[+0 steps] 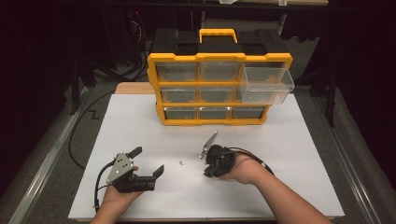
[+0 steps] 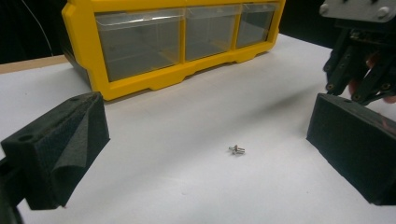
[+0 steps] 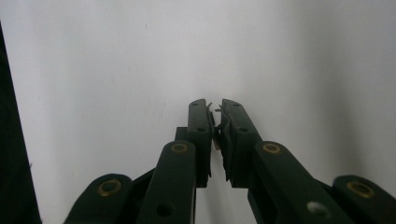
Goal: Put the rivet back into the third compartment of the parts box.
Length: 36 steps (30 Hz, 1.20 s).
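White table (image 1: 289,140) — left gripper (image 1: 148,162) fingers wide, right gripper (image 3: 214,123) fingers pressed together — dark room.

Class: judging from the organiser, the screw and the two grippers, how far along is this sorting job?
Done: one clear drawer of the yellow organiser is pulled out. In hand: the right gripper looks pinched on something tiny. Left: a screw lies on the table, between the open left gripper's fingers.
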Each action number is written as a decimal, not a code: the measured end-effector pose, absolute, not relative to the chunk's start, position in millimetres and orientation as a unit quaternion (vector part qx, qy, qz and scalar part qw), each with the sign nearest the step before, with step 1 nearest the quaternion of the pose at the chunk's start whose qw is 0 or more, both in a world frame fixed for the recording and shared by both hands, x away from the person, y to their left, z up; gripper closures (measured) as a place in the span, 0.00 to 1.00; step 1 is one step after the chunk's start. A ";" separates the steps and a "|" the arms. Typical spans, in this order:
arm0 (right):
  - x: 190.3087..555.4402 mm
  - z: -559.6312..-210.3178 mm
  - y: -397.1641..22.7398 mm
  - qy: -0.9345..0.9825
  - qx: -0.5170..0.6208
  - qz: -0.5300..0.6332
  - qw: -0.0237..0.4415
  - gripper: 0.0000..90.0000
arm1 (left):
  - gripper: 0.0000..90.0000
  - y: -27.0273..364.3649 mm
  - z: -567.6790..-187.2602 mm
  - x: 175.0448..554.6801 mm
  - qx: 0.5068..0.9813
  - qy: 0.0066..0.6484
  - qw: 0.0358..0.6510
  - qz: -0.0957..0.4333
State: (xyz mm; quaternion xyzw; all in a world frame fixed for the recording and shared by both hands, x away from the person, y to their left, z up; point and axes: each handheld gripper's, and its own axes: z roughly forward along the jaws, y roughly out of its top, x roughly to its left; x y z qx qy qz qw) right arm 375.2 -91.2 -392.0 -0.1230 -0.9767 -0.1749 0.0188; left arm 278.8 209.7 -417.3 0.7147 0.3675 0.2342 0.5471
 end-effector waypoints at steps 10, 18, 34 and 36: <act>370.5 -387.1 -150.2 -0.974 -0.154 -0.165 0.013 0.93 | 0.00 209.3 -417.5 279.1 0.716 0.368 0.544 0.236; 368.9 -365.9 -190.5 -0.972 -0.179 -0.155 0.001 0.93 | 0.00 208.9 -417.7 279.2 0.715 0.369 0.544 0.236; 372.7 -284.6 -223.8 -0.975 -0.170 -0.143 -0.004 0.93 | 0.00 207.8 -417.8 278.7 0.716 0.368 0.545 0.234; 373.4 -272.0 -224.9 -0.975 -0.171 -0.141 -0.011 0.93 | 0.00 207.6 -417.8 278.5 0.715 0.368 0.547 0.234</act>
